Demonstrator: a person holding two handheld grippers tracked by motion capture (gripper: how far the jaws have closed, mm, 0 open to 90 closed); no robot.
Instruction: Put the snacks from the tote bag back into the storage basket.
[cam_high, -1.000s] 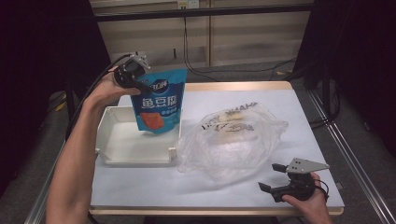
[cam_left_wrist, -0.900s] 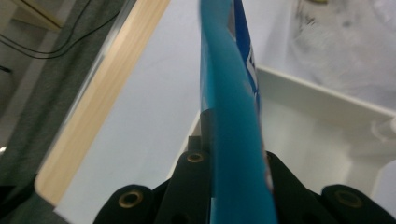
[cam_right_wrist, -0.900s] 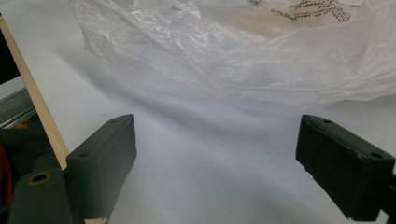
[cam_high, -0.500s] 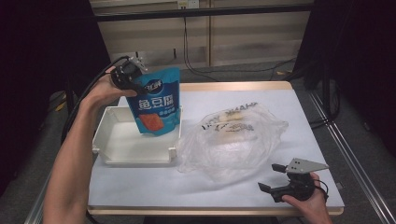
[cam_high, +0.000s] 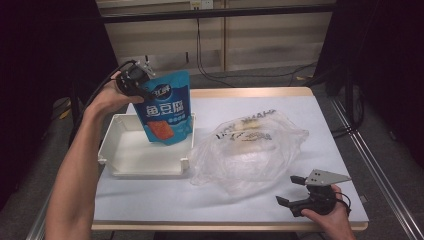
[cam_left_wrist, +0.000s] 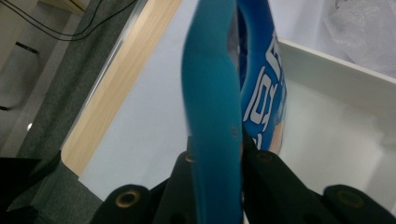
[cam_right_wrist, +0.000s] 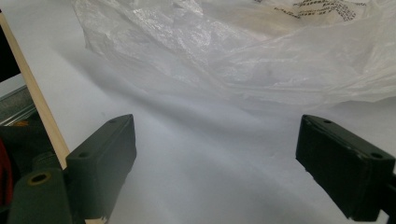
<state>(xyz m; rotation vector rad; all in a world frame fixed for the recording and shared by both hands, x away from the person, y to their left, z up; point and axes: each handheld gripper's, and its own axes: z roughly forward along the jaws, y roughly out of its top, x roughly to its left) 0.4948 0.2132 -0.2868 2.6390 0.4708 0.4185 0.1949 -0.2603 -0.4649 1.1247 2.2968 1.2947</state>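
Note:
A blue snack pouch (cam_high: 167, 112) with white lettering hangs upright over the far right corner of a white tray (cam_high: 145, 172). My left gripper (cam_high: 137, 82) is shut on the pouch's top left edge. Its jaws have just been closing, with that edge between them. In the left gripper view the pouch (cam_left_wrist: 212, 93) stands edge-on, pinched by the left gripper (cam_left_wrist: 215, 154), with the tray wall (cam_left_wrist: 327, 70) behind it. My right gripper (cam_high: 286, 190) rests open at the table's near right corner. Nothing sits between its jaws (cam_right_wrist: 215, 158).
A crumpled clear plastic bag (cam_high: 250, 150) with dark print lies mid-table, right of the tray and just beyond the right gripper; it appears again (cam_right_wrist: 233, 51) ahead of those jaws. White paper covers the wooden table (cam_high: 240, 92). Dark floor and cables surround it.
The hanging pouch and the left gripper have edged very slightly to the left. The right gripper has not moved.

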